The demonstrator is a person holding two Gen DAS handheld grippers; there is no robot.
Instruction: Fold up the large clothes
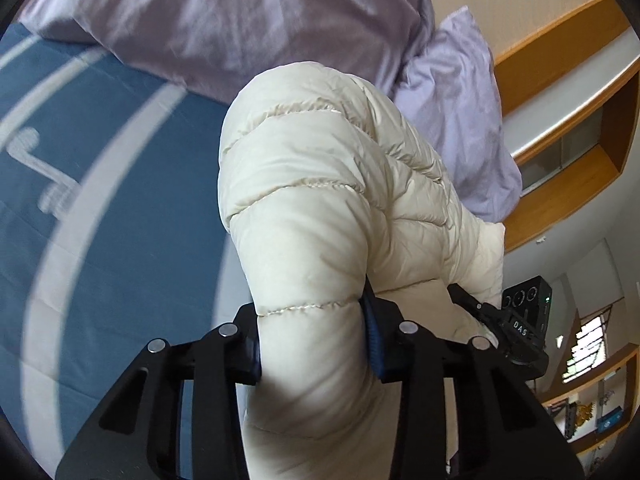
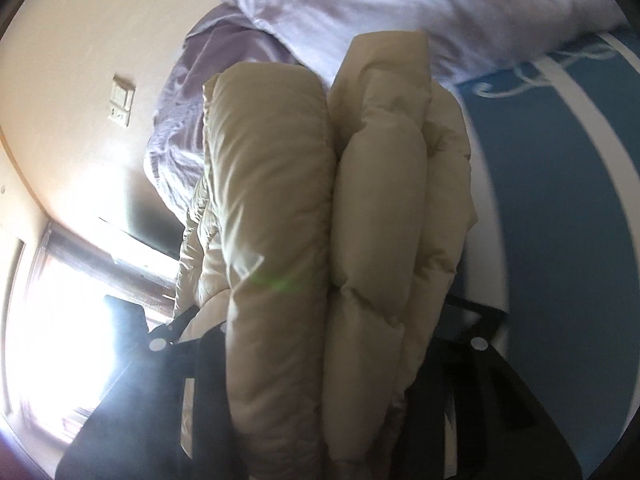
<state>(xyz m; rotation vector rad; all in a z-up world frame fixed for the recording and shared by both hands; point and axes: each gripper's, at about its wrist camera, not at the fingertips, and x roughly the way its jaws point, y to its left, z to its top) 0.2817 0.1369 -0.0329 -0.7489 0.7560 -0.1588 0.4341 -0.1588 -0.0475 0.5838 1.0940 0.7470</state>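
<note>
- Blue bedsheet (image 1: 132, 216) with white stripes spreads below a lilac duvet (image 1: 224, 16)
- Cream puffer jacket (image 1: 320, 184) hangs above the bedsheet, bunched
- Left gripper (image 1: 314, 344) clamps one padded fold
- Right gripper (image 2: 320, 344) pinches thick folds; its fingers are mostly hidden, glare beside them

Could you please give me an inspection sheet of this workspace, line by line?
Surface: blue bedsheet with white curved stripes.
Job's things: cream puffer jacket, bunched and lifted, held at two places.
Clutter: lilac duvet and lilac pillow at the head of the bed.
Grippers: left claw shut on a padded roll of the jacket; right claw shut on thick folds, fingers mostly hidden.
Cables: nothing seen.
Surroundings: wooden shelf, wall switch, bright window.
</note>
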